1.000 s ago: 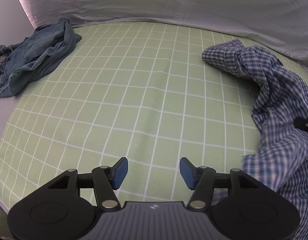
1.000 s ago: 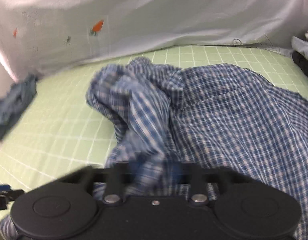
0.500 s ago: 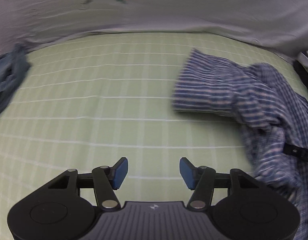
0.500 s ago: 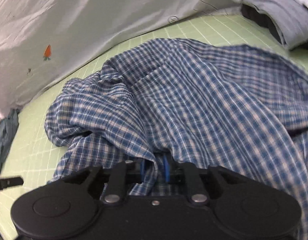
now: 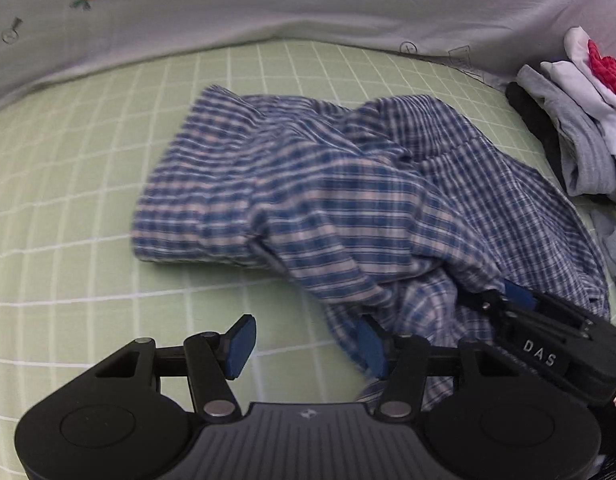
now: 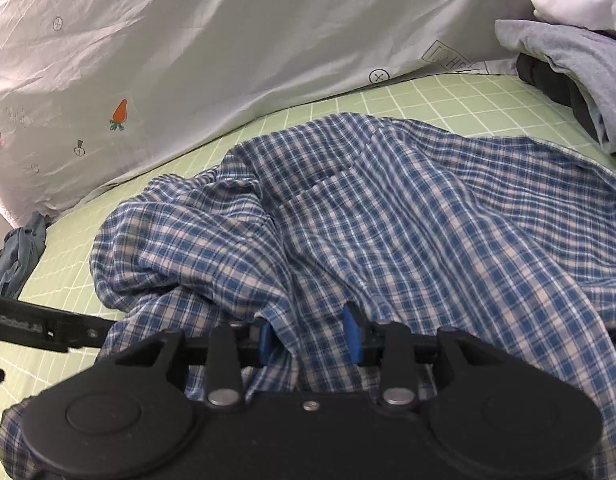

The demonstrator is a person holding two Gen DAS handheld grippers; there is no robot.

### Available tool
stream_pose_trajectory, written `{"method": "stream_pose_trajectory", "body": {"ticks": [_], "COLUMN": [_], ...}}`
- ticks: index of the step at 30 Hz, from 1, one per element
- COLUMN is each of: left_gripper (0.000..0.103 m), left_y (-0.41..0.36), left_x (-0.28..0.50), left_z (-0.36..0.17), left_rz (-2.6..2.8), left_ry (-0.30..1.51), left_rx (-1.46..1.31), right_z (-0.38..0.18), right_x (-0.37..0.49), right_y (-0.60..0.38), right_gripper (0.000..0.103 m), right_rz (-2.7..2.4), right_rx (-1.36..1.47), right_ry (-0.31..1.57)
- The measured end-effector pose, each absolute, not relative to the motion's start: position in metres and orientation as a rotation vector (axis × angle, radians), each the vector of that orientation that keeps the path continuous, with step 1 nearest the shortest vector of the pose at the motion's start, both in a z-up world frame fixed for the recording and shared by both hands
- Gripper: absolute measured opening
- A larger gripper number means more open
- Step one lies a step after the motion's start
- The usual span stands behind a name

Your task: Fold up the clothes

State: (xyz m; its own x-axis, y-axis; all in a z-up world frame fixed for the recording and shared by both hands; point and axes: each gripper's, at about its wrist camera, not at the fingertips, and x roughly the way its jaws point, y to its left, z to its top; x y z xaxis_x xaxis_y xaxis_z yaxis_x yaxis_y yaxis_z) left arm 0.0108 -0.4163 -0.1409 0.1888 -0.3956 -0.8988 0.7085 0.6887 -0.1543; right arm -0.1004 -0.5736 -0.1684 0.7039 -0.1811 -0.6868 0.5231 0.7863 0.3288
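The green grid bedsheet [image 5: 80,184] fills most of both views, and open room is seen across the left half of the left wrist frame. A pale printed quilt [image 6: 228,60] bounds it along the top of each frame, so little room is left that way. The blue plaid shirt [image 5: 347,200] is spread crumpled over the centre and right of the left wrist frame, its long axis running from the bunched sleeve end at centre left down toward the lower right. A stack of folded clothes [image 5: 579,120] is set at the right edge, close to the shirt, so that side is judged cramped. A heap of denim [image 6: 16,256] is glimpsed at the left edge of the right wrist frame, well apart.

The right gripper [image 6: 311,340] is seen with shirt fabric gathered between its blue pads; they stand somewhat apart, yet a grasp on the cloth is judged likely. The left gripper [image 5: 306,340] is held wide apart and empty, its right pad just touching the shirt's lower hem; the shirt lies ahead and to its right, so a short reach rightward is judged needed
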Motion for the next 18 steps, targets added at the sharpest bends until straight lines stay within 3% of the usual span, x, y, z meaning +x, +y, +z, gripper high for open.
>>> {"method": "stream_pose_trajectory", "body": {"ticks": [3, 9, 14, 18], "left_gripper": [0.056, 0.034, 0.004, 0.0], "left_y": [-0.424, -0.433, -0.434, -0.433], "left_x": [0.012, 0.013, 0.01, 0.007], "left_z": [-0.147, -0.155, -0.157, -0.158], "left_rz": [-0.801, -0.808, -0.793, -0.778], "left_ry": [1.146, 1.165, 1.152, 1.138], "left_rx": [0.341, 0.354, 0.369, 0.381], "right_z": [-0.169, -0.169, -0.169, -0.169], "right_x": [-0.101, -0.1, -0.099, -0.097], "right_y": [-0.574, -0.571, -0.57, -0.568], "right_gripper": [0.036, 0.037, 0.039, 0.04], "right_rz": [-0.416, -0.421, -0.423, -0.424], "right_rx": [0.546, 0.531, 0.514, 0.506], "right_ry": [0.676, 0.679, 0.681, 0.683]}}
